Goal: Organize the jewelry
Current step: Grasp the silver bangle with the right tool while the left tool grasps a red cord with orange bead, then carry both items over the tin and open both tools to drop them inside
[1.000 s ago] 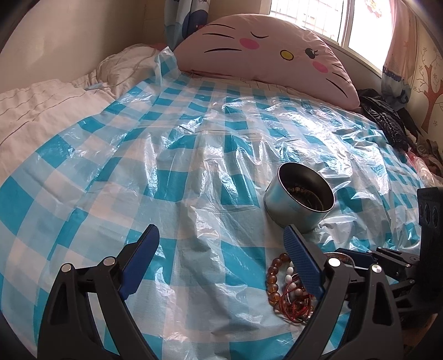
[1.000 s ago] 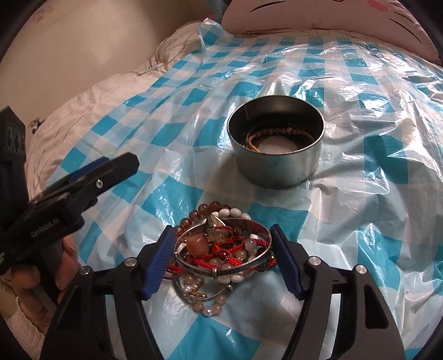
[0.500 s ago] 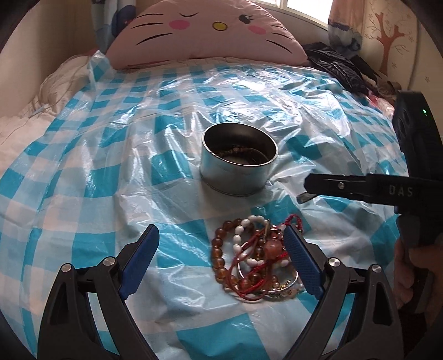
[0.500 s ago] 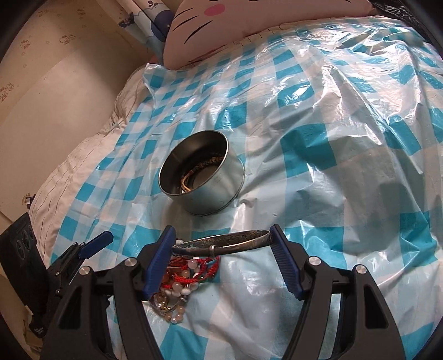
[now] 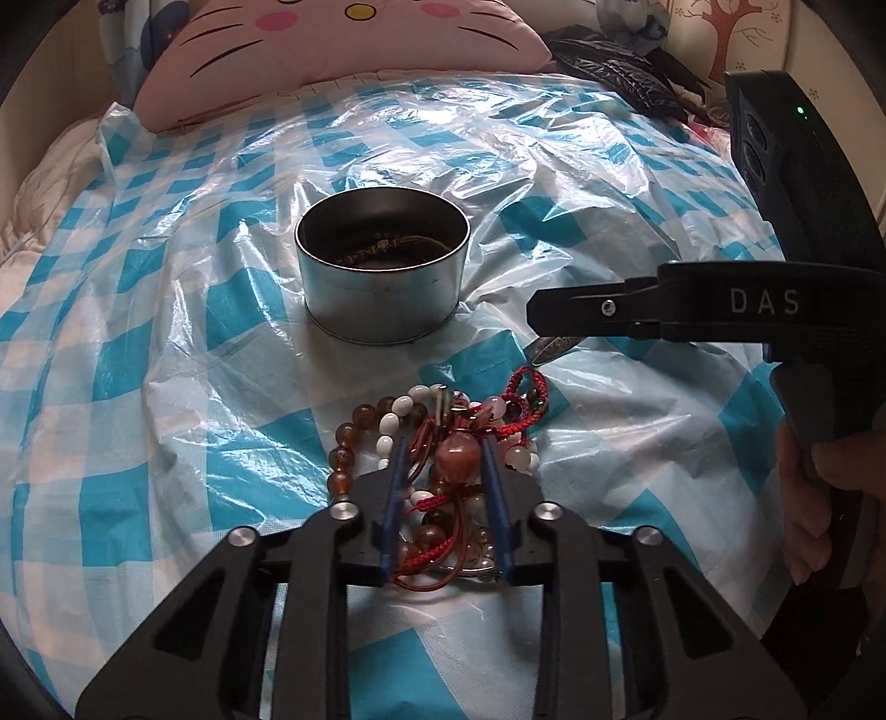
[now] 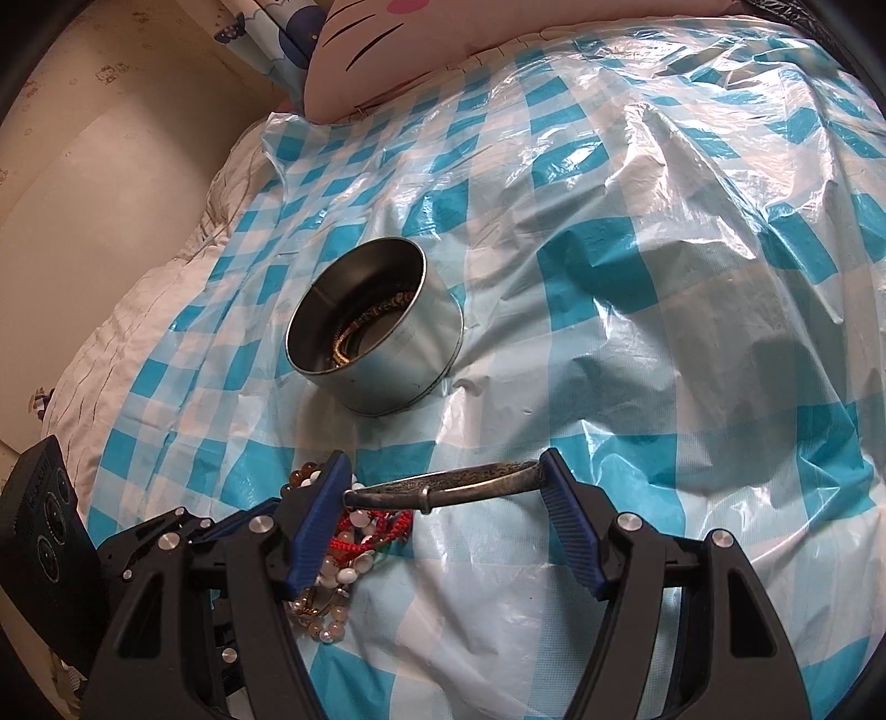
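A pile of bead bracelets and red cords (image 5: 443,443) lies on the blue-checked plastic sheet, in front of a round metal tin (image 5: 382,274) that holds a braided bracelet. My left gripper (image 5: 443,459) is closed down onto the pile, around a large orange bead and cords. My right gripper (image 6: 446,487) is shut on a dark metal bangle (image 6: 443,484) and holds it above the sheet, just right of the pile (image 6: 343,548). The tin (image 6: 376,343) stands beyond it. The right gripper also shows in the left wrist view (image 5: 540,327).
The plastic sheet (image 5: 166,332) covers a bed. A pink cat-face pillow (image 5: 332,50) lies at the head. Dark clothes (image 5: 614,72) sit at the far right. A beige wall (image 6: 83,138) runs along the left side.
My left gripper has moved forward onto the pile and closed on it. My right gripper has lifted the bangle off the pile and carried it a little right.
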`<control>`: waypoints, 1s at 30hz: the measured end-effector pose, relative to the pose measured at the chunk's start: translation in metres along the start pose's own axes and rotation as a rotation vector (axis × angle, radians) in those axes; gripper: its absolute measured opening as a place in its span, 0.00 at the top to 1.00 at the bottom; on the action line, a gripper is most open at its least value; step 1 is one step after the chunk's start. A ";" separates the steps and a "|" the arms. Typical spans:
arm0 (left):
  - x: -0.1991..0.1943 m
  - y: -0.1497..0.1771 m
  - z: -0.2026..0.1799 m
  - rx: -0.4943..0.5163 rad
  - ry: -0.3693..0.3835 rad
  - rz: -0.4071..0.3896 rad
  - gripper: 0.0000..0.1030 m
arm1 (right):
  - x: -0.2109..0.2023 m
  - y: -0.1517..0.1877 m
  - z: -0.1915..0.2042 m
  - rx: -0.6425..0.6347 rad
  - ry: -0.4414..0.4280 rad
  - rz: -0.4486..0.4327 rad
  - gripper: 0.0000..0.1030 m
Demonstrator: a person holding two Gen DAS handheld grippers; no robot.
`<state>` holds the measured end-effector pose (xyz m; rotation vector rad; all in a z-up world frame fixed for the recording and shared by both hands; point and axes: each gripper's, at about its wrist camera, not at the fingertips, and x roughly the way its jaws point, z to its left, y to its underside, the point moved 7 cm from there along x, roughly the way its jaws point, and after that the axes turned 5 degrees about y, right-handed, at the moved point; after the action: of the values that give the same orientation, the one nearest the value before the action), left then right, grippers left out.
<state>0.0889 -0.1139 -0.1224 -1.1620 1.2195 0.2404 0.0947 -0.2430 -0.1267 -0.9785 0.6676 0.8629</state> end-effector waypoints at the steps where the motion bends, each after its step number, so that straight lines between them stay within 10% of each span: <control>1: -0.002 0.000 -0.001 0.005 -0.006 -0.009 0.85 | 0.000 0.000 0.000 0.000 0.000 0.000 0.34; 13: -0.038 -0.016 0.039 -0.174 0.007 -0.172 0.85 | 0.005 0.005 0.008 -0.069 0.048 0.021 0.34; 30: -0.043 -0.017 0.046 -0.200 0.002 -0.188 0.85 | 0.028 0.026 0.032 -0.287 0.206 0.087 0.27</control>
<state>0.1109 -0.0678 -0.0830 -1.4416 1.0974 0.2224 0.0900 -0.1973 -0.1468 -1.3169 0.7798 0.9595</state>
